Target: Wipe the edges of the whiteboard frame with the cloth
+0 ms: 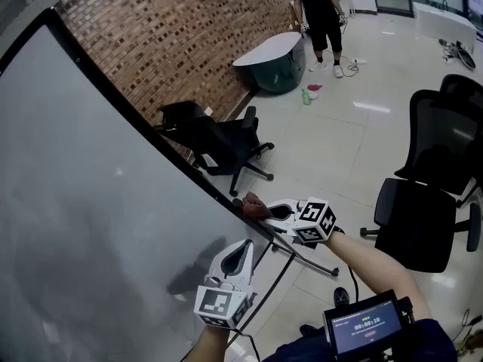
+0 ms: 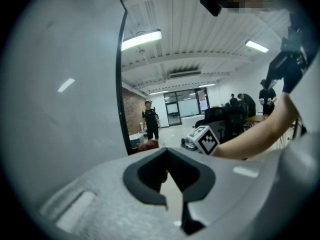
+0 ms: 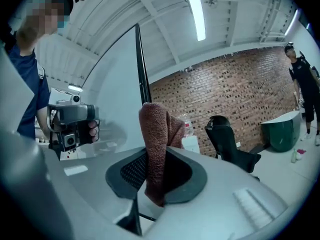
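The whiteboard (image 1: 90,202) fills the left of the head view, its black frame (image 1: 136,119) running diagonally down to the right. My right gripper (image 1: 255,207) is shut on a reddish-brown cloth (image 1: 253,202), which is pressed against the frame's lower end. In the right gripper view the cloth (image 3: 155,134) stands up between the jaws beside the frame (image 3: 141,69). My left gripper (image 1: 243,249) points up just below, in front of the board's lower corner. Its jaws are shut and hold nothing (image 2: 167,154). The left gripper view shows the frame (image 2: 121,84) and the cloth (image 2: 148,145) ahead.
A black office chair (image 1: 219,138) stands behind the board, and another (image 1: 430,194) is at the right. The board's stand leg (image 1: 302,259) crosses the floor under my right arm. A dark green tub (image 1: 272,59) and a standing person (image 1: 321,13) are far back.
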